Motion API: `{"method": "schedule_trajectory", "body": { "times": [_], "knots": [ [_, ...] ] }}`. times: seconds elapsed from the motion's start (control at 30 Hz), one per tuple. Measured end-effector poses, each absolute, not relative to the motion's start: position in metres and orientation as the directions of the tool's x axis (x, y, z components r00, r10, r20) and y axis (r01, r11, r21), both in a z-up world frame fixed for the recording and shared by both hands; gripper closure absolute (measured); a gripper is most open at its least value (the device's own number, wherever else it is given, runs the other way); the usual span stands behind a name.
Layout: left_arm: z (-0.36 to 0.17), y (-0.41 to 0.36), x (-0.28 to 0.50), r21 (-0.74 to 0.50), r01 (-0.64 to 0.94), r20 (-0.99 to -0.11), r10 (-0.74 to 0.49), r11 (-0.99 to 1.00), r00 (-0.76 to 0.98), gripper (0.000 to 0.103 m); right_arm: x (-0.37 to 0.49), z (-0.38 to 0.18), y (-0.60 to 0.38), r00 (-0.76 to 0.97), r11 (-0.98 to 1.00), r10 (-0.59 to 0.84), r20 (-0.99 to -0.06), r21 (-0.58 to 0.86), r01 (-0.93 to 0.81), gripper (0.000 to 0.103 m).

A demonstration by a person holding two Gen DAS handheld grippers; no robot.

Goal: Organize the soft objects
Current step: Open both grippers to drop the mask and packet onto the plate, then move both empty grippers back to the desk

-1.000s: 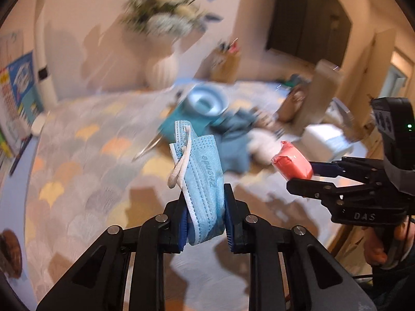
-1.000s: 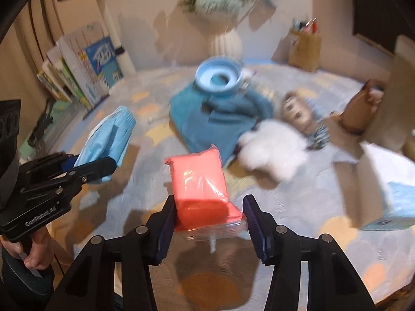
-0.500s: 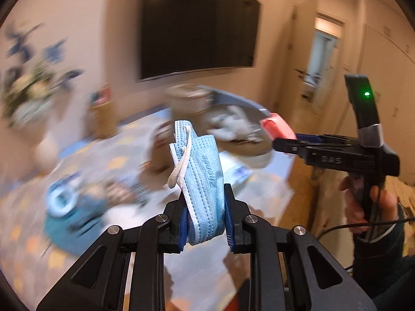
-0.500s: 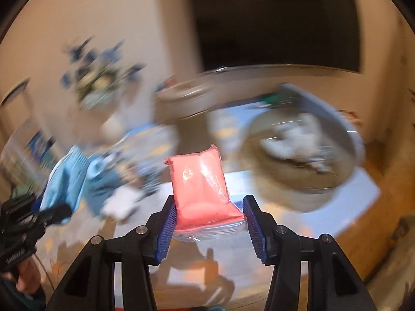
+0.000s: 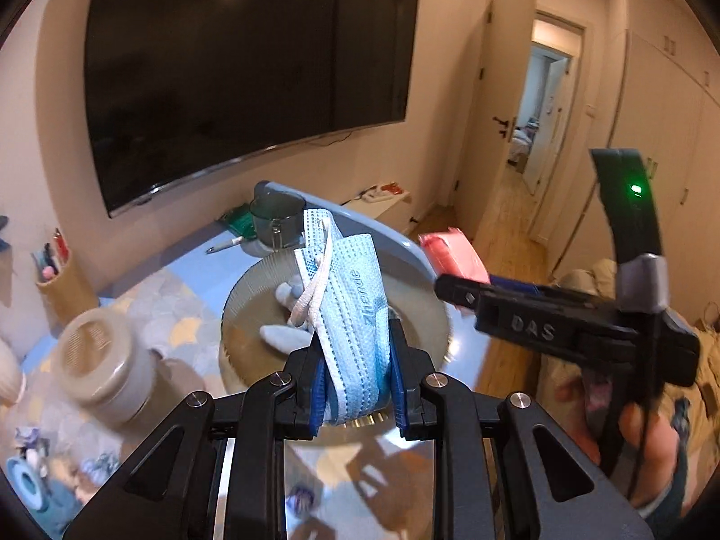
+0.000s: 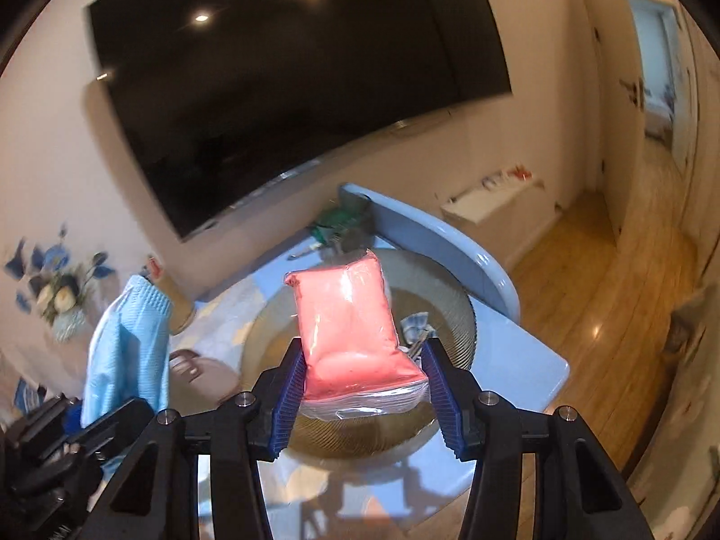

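1. The left gripper (image 5: 355,387) tilts downward, its blue pads pinching a folded light-blue face mask (image 5: 348,310) that stands up between them, a white ear loop (image 5: 315,290) hanging down its left side.
2. The right gripper (image 6: 362,387) also tilts downward and pinches a pink packet in clear wrap (image 6: 353,328) by its lower end, the packet rising upright between the pads.
3. In the left wrist view the right gripper (image 5: 454,290) reaches in from the right, lying roughly level, with the pink packet (image 5: 452,254) at its tip; a hand (image 5: 648,427) grips its handle at the lower right.
4. In the right wrist view the left gripper (image 6: 90,423) sits at the lower left, the face mask (image 6: 128,355) sticking up from it.
5. Both grippers hang over a round ribbed bowl (image 6: 450,310) on the tabletop (image 6: 526,355); small soft things lie inside the bowl, too blurred to name.
6. A beige jar (image 5: 96,364) stands just left of the bowl (image 5: 252,283), and a clear measuring cup (image 5: 276,216) stands behind it.
7. A large dark television (image 5: 243,72) hangs on the wall beyond.
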State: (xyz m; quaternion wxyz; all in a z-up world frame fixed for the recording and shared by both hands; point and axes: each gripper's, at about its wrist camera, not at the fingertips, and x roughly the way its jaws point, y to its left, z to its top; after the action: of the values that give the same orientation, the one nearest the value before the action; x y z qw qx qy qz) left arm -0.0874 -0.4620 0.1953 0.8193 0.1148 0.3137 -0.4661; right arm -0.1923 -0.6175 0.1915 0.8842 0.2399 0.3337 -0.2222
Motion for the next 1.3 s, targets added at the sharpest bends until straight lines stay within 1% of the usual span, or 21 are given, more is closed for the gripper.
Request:
{"method": "schedule_trajectory", "body": {
  "times": [0.1, 0.13, 0.17, 0.2, 0.23, 0.37, 0.47, 0.57, 0.7, 0.8, 0.9, 1.0, 1.07, 1.17, 1.3],
  "knots": [
    [0.178, -0.478, -0.070, -0.121, 0.809, -0.643, -0.666, 0.576, 0.378, 0.077, -0.176, 0.174, -0.634, 0.654, 0.767, -0.197, -0.731, 0.300, 0.567, 0.052],
    [0.174, -0.481, -0.064, -0.128, 0.799, -0.641, -0.664, 0.588, 0.386, 0.064, -0.172, 0.168, -0.639, 0.648, 0.759, -0.180, -0.740, 0.314, 0.570, 0.052],
    [0.170, -0.483, -0.061, -0.136, 0.796, -0.634, -0.669, 0.590, 0.387, 0.056, -0.172, 0.164, -0.643, 0.645, 0.753, -0.170, -0.745, 0.324, 0.573, 0.049],
    [0.167, -0.484, -0.059, -0.138, 0.799, -0.632, -0.673, 0.585, 0.384, 0.035, -0.169, 0.159, -0.647, 0.641, 0.747, -0.158, -0.751, 0.334, 0.575, 0.041],
    [0.165, -0.487, -0.058, -0.139, 0.797, -0.628, -0.674, 0.588, 0.389, 0.024, -0.167, 0.156, -0.650, 0.636, 0.744, -0.157, -0.756, 0.333, 0.579, 0.041],
    [0.163, -0.483, -0.063, -0.145, 0.806, -0.622, -0.687, 0.574, 0.377, 0.024, -0.168, 0.154, -0.650, 0.631, 0.764, -0.174, -0.756, 0.301, 0.570, 0.041],
    [0.170, -0.476, -0.070, -0.170, 0.821, -0.620, -0.707, 0.545, 0.341, 0.024, -0.176, 0.158, -0.648, 0.633, 0.764, -0.177, -0.753, 0.301, 0.571, 0.041],
    [0.185, -0.454, -0.088, -0.198, 0.835, -0.595, -0.740, 0.514, 0.314, 0.024, -0.189, 0.166, -0.641, 0.649, 0.765, -0.181, -0.739, 0.309, 0.566, 0.041],
    [0.210, -0.402, -0.114, -0.199, 0.848, -0.559, -0.768, 0.491, 0.313, 0.024, -0.209, 0.177, -0.619, 0.667, 0.775, -0.174, -0.725, 0.317, 0.547, 0.040],
    [0.221, -0.344, -0.125, -0.203, 0.827, -0.538, -0.766, 0.524, 0.353, 0.024, -0.223, 0.181, -0.593, 0.690, 0.798, -0.149, -0.708, 0.326, 0.507, 0.040],
    [0.226, -0.278, -0.126, -0.162, 0.758, -0.534, -0.702, 0.632, 0.471, 0.024, -0.231, 0.185, -0.557, 0.721, 0.843, -0.113, -0.683, 0.319, 0.434, 0.040],
    [0.232, -0.208, -0.123, -0.066, 0.629, -0.510, -0.568, 0.775, 0.646, 0.024, -0.229, 0.189, -0.519, 0.748, 0.881, -0.057, -0.661, 0.319, 0.349, 0.040],
    [0.234, -0.171, -0.116, -0.061, 0.569, -0.513, -0.515, 0.820, 0.687, 0.024, -0.222, 0.192, -0.487, 0.757, 0.911, -0.009, -0.653, 0.306, 0.275, 0.040],
    [0.239, -0.114, -0.105, -0.091, 0.491, -0.516, -0.463, 0.866, 0.720, 0.024, -0.203, 0.195, -0.433, 0.754, 0.955, 0.045, -0.655, 0.250, 0.160, 0.040],
    [0.223, -0.063, -0.091, -0.058, 0.371, -0.551, -0.340, 0.927, 0.762, 0.024, -0.174, 0.193, -0.360, 0.745, 0.976, 0.135, -0.654, 0.215, 0.012, 0.040]
  ]
}}
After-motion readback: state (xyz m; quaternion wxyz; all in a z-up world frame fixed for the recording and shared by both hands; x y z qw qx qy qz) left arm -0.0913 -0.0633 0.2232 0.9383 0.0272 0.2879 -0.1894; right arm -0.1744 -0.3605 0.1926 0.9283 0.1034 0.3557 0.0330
